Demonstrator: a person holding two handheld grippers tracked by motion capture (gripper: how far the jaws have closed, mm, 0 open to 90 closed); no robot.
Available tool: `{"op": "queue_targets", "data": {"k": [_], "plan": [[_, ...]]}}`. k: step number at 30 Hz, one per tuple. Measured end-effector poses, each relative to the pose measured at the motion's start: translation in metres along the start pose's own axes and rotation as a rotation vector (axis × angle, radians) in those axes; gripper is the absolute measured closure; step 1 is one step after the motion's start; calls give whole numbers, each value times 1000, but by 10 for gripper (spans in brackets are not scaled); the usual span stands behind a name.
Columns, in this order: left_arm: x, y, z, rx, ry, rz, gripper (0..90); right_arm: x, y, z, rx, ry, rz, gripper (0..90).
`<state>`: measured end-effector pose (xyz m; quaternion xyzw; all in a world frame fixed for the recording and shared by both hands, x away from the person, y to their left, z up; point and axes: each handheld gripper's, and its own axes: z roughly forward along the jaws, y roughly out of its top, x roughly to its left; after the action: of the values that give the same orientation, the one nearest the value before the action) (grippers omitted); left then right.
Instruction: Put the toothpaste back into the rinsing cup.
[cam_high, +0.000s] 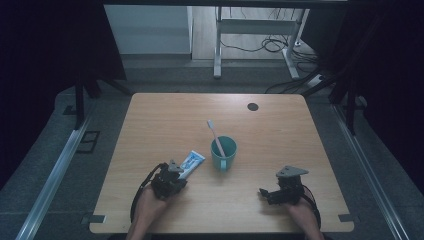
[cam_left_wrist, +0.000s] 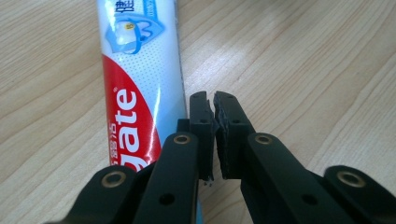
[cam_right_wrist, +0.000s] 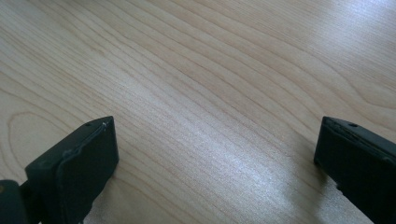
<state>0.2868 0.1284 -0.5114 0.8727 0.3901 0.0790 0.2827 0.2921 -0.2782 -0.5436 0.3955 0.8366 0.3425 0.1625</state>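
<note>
Black left tool (cam_left_wrist: 214, 100): jaws together, nothing between, tips resting just right of red-and-white plastic toothpaste tube (cam_left_wrist: 135, 84) in left gripper view. Tube flat on light wooden table (cam_high: 280, 130), long axis running up and away toward teal plastic mug (cam_high: 223, 152), roughly parallel to jaws. Mug upright, just beyond tube's far end, white-and-pink toothbrush (cam_high: 215, 135) leaning inside. Left tool (cam_high: 170, 181) nearest, at tube's near end. Right tool (cam_high: 280, 192): jaws spread wide, unloaded, well apart from tube. Judged: sideways shift over tube needed before any grasp.
</note>
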Motion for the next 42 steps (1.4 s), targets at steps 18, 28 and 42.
{"op": "queue_targets", "data": {"k": [18,28,42], "plan": [[11,16,-14,10,58,12,508,0,0,0,1,1,3,0],[26,23,-5,144,38,-40,360,0,0,0,2,1,5,0],[27,54,15,323,32,-29,366,0,0,0,2,1,3,0]]}}
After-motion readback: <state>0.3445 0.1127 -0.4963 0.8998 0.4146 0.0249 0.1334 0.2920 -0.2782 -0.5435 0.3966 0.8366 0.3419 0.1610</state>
